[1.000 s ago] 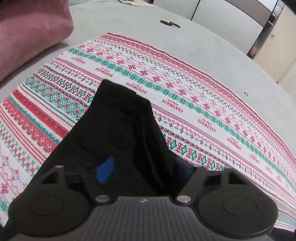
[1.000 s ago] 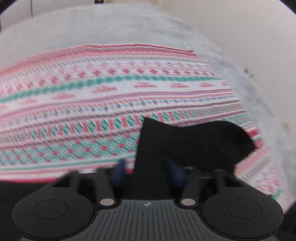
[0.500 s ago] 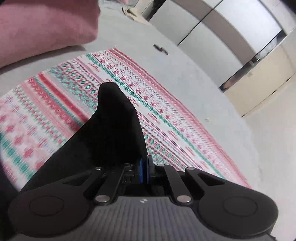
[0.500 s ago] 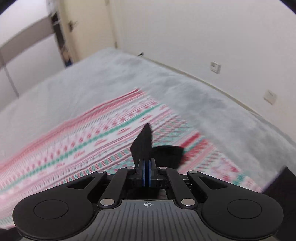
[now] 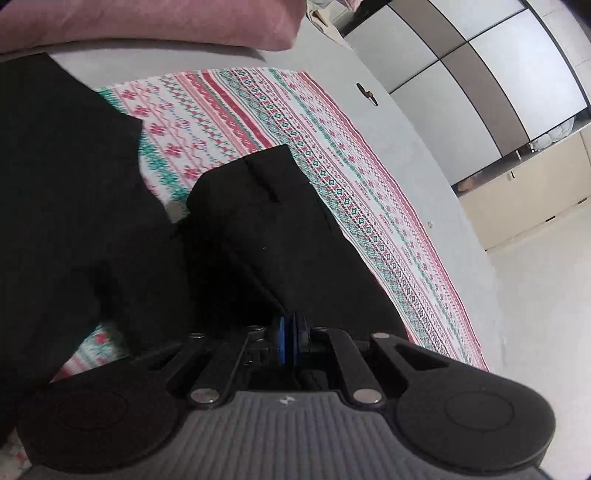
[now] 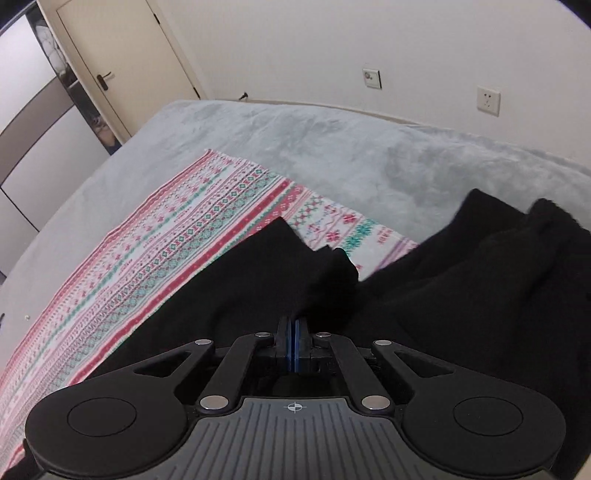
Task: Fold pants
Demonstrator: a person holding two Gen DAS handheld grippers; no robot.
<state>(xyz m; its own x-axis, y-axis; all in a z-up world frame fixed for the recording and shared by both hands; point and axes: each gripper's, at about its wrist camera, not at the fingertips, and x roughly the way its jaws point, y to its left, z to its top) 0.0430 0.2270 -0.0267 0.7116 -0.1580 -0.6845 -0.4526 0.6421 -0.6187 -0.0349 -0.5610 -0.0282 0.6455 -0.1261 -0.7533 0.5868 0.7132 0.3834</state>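
Note:
Black pants [image 5: 280, 229] lie on a red, green and white patterned cloth [image 5: 332, 155] spread over a grey bed. My left gripper [image 5: 290, 328] is shut on a fold of the pants, lifting that end above the cloth. My right gripper [image 6: 294, 332] is shut on another edge of the pants [image 6: 258, 280], also raised. More of the black fabric bunches to the right in the right wrist view [image 6: 498, 280] and to the left in the left wrist view [image 5: 66, 184]. The blue pads are pressed together in both views.
A pink pillow [image 5: 147, 22] lies at the head of the bed. A small dark object [image 5: 366, 94] sits on the grey bedding [image 6: 332, 147] beyond the cloth. Wardrobe doors [image 5: 480, 55], a room door [image 6: 122, 48] and a wall with sockets [image 6: 487, 100] surround the bed.
Both grippers closed on the pants a second ago, then lifted and swung. The views now look across the bed, with black fabric hanging and bunched between them.

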